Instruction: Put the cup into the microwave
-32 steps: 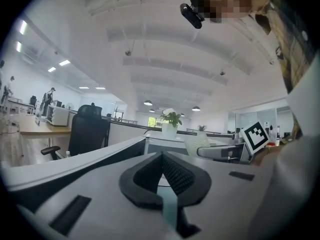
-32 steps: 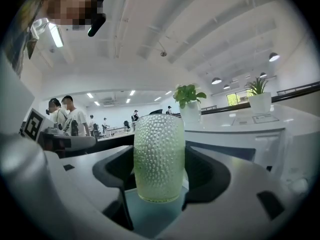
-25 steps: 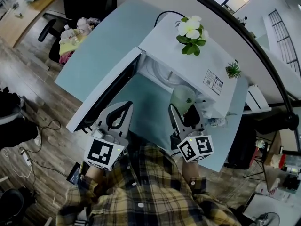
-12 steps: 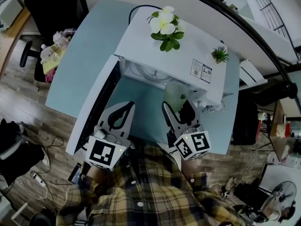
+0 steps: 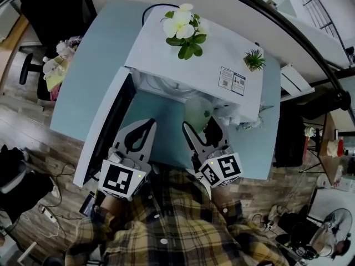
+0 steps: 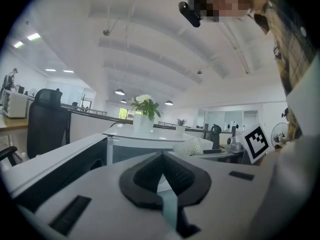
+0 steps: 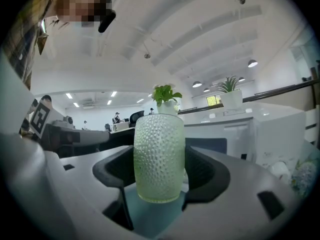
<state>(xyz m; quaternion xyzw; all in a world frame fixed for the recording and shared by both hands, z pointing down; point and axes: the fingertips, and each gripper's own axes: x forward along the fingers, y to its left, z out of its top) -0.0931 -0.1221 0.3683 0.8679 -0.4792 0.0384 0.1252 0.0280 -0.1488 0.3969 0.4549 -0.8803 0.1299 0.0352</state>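
The cup (image 7: 159, 156) is a pale green tumbler of dimpled glass, upright, gripped at its sides between the fingers (image 7: 205, 171) of the right gripper (image 5: 201, 127), just before the microwave's open mouth. The microwave (image 5: 205, 54) is white and stands on the pale blue desk (image 5: 100, 54), its door (image 5: 102, 132) swung wide open.

no text can be read; the sticker (image 5: 231, 81) on the microwave (image 5: 216, 51) is too small.

Cup (image 5: 196, 114) — a little further left
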